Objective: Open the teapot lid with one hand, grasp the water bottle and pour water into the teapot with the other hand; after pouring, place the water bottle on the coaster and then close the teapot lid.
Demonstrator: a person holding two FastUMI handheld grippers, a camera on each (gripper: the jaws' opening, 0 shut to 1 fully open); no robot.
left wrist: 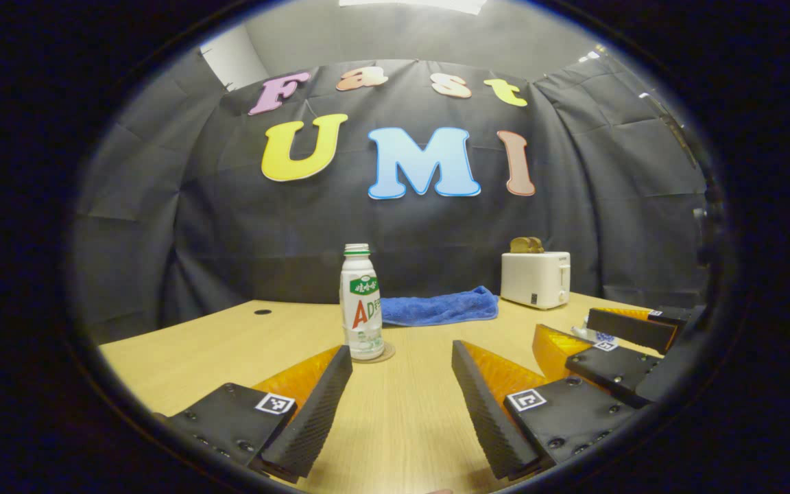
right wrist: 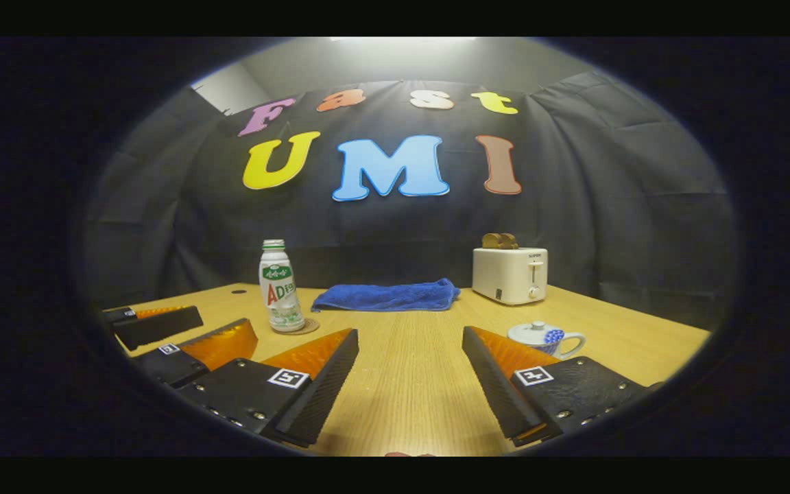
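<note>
Both grippers spread wide above the pale wooden table (right wrist: 402,370), nothing held.

Left gripper (left wrist: 402,384) fingers parted, facing the white capped plastic water bottle (left wrist: 362,305), upright on a round brown coaster (left wrist: 382,355). Right gripper (right wrist: 410,374) fingers parted, empty; small white-and-blue ceramic teapot (right wrist: 544,336), lid on, just beyond its right finger. Blue cloth (right wrist: 387,296) and white toaster (right wrist: 510,274) behind.

Blue towel (right wrist: 387,296) beside white toaster (right wrist: 510,276) on wooden table (right wrist: 402,384).

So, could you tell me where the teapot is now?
In the right gripper view, the teapot sits on the table's right side, before the toaster.
</note>
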